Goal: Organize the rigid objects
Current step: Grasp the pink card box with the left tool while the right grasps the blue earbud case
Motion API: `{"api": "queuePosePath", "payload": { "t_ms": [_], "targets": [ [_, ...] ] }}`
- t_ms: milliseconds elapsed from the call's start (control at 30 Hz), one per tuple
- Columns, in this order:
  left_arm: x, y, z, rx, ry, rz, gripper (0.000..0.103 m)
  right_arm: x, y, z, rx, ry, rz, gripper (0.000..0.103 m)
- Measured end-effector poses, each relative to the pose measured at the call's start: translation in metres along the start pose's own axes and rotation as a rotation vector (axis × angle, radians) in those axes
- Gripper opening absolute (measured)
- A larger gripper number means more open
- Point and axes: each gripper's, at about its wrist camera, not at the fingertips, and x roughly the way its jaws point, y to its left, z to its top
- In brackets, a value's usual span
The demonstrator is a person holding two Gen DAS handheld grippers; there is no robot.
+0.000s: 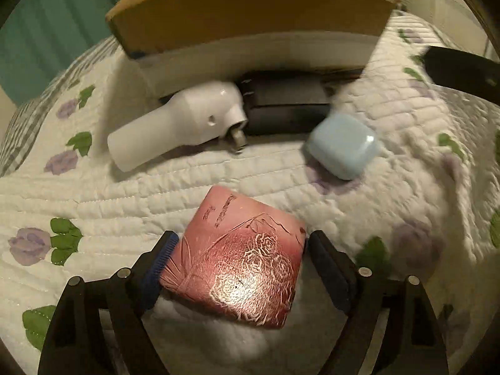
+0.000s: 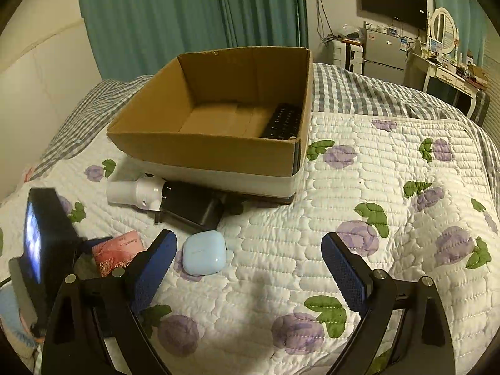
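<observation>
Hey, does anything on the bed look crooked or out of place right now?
Yes. The open cardboard box sits tilted, propped on a black charger block and white plastic handheld device wedged under its front edge.

Cardboard box (image 2: 218,147) stands on the quilt (image 2: 359,193) at the far centre of the bed, a keyboard-like item (image 2: 282,122) lying inside against its right wall. Along the box's near side, touching one another: handheld device (image 1: 175,125) to the left, adapter block (image 1: 281,106) to the right of it, part of it under the box's edge. Earbud case (image 1: 342,147) lies nearer, just right of the adapter block; embossed tin (image 1: 237,262) nearest of all, between the left gripper's (image 1: 242,264) fingers and left of the earbud case in the right wrist view.
</observation>
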Motion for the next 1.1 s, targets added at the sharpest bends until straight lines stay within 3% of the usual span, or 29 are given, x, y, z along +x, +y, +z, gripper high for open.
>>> {"api": "queuePosePath", "payload": {
  "t_ms": [233,533,633,733,800,867,1100],
  "targets": [
    [-0.02,-0.002,-0.002,-0.016,-0.062,0.015,0.075,0.001,0.004,-0.003,-0.023,-0.007,-0.005,0.094],
    [-0.048,0.043,0.008,-0.225,-0.191,0.081,0.073,0.032,0.026,-0.011,-0.084,0.068,0.02,0.093],
    [-0.049,0.047,0.007,-0.245,-0.2,0.072,0.073,0.053,0.039,-0.013,-0.116,0.111,0.026,0.087],
    [-0.047,0.046,0.005,-0.242,-0.197,0.067,0.073,0.074,0.052,-0.019,-0.155,0.158,0.026,0.073],
    [-0.047,0.047,0.006,-0.245,-0.197,0.06,0.073,0.086,0.057,-0.022,-0.184,0.189,-0.014,0.069],
    [-0.046,0.05,0.007,-0.249,-0.198,0.055,0.073,0.086,0.058,-0.023,-0.186,0.182,-0.029,0.05],
    [-0.06,0.044,0.008,-0.229,-0.221,0.035,0.071,0.048,0.051,-0.023,-0.162,0.104,-0.029,0.05]
  ]
}}
